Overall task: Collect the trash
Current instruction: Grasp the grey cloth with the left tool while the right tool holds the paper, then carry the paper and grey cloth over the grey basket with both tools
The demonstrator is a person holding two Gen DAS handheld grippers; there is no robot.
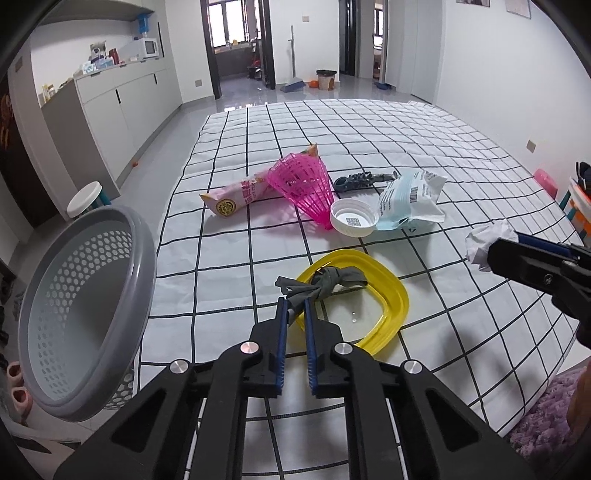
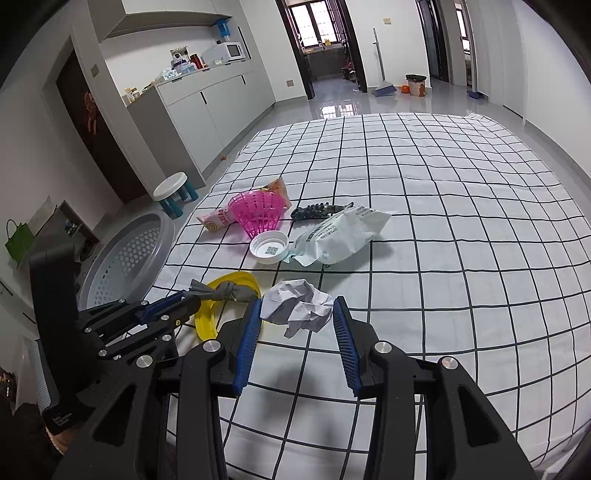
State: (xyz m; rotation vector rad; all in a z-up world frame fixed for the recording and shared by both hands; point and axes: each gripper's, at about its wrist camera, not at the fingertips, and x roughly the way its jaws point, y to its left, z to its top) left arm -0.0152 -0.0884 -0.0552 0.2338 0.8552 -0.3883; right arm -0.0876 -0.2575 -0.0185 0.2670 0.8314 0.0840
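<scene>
Left wrist view: the left gripper [image 1: 295,314] pinches a knotted grey rag [image 1: 325,286] lying on a yellow lid [image 1: 391,295]. Right wrist view: the right gripper [image 2: 297,314] clamps a crumpled paper ball [image 2: 299,304] above the checked bedsheet [image 2: 443,221]; a grey basket [image 2: 129,254] stands at the bedside.

White walls [image 1: 498,74] and a glossy grey floor [image 1: 258,92] framed the room; pale cabinets [image 2: 207,107] carried a microwave [image 2: 232,51], and daylight entered through a far window [image 1: 225,22].

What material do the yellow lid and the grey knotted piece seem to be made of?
Yellow lid: likely glossy translucent plastic; the grid cloth shows through its centre. Grey knotted piece: apparently soft matte fabric, since it folds and knots.
</scene>
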